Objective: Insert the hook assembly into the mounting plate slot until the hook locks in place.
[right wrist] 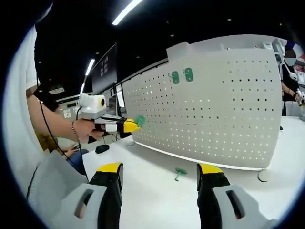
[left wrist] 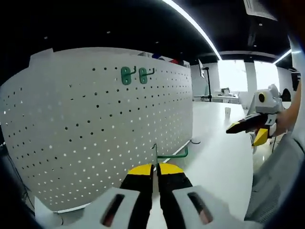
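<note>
Left gripper view
Left gripper (left wrist: 155, 168): jaws pressed together on a green hook (left wrist: 167, 153); the wire sticks up and out to the right from the yellow tips.
Pegboard (left wrist: 95, 129): white, perforated, curved by the lens, standing upright on the table just ahead of the tips.
Mounted hooks (left wrist: 133, 75): two green ones, side by side near the board's top edge.
Right gripper (left wrist: 248, 126): comes in from the right, held in a hand, well apart from the board; I cannot tell its jaw gap here.
Table (left wrist: 219, 157): plain white, running back to the right.
Room: dark ceiling with a long light strip (left wrist: 190, 21); bright windows far right.

Right gripper view
Right gripper (right wrist: 159, 174): jaws wide apart, nothing between them.
Loose hook (right wrist: 179, 172): green, lying on the table between the jaws, in front of the board's foot.
Left gripper (right wrist: 125, 125): at left, held by a hand; green at its yellow tip, close to the board's left edge.
Pegboard (right wrist: 214, 109): two green hooks (right wrist: 182, 76) up high.
Room: wall screen (right wrist: 105, 69) behind; a person at far right.
</note>
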`<state>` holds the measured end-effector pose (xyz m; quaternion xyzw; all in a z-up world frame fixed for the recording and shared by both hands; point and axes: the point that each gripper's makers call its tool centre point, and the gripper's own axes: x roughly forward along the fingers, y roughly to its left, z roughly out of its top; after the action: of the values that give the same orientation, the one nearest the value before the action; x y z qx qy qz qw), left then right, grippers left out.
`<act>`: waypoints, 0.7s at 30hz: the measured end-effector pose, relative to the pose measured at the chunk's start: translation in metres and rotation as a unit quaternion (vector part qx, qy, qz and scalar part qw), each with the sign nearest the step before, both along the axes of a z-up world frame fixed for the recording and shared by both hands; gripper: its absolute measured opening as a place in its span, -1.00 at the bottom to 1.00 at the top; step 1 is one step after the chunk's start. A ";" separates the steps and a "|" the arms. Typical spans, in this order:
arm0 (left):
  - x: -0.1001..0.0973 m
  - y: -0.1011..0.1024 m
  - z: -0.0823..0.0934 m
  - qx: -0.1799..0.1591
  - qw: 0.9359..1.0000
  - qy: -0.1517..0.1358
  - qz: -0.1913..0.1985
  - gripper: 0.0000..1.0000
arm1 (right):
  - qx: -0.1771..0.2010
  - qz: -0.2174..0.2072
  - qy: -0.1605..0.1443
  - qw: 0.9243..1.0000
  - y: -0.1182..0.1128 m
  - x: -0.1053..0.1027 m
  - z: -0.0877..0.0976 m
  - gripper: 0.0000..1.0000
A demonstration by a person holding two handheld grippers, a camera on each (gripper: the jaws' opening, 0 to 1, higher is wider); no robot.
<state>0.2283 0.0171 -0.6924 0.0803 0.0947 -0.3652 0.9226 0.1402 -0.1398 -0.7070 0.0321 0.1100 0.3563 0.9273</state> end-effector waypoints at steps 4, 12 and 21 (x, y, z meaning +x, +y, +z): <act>-0.004 0.003 0.009 -0.016 1.000 -0.010 0.008 -0.94 | 0.002 0.001 -0.001 1.000 0.001 0.000 0.001 0.20; -0.015 0.007 0.018 -0.048 0.998 -0.023 0.019 -0.94 | 0.004 0.003 -0.002 1.000 0.002 -0.002 0.002 0.20; -0.024 0.012 0.026 -0.072 0.996 -0.032 0.030 -0.94 | 0.009 0.005 -0.001 1.000 0.004 -0.001 0.002 0.20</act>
<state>0.2045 0.0295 -0.6668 0.0224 0.0413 -0.3409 0.9389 0.1387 -0.1355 -0.7048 0.0394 0.1063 0.3623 0.9252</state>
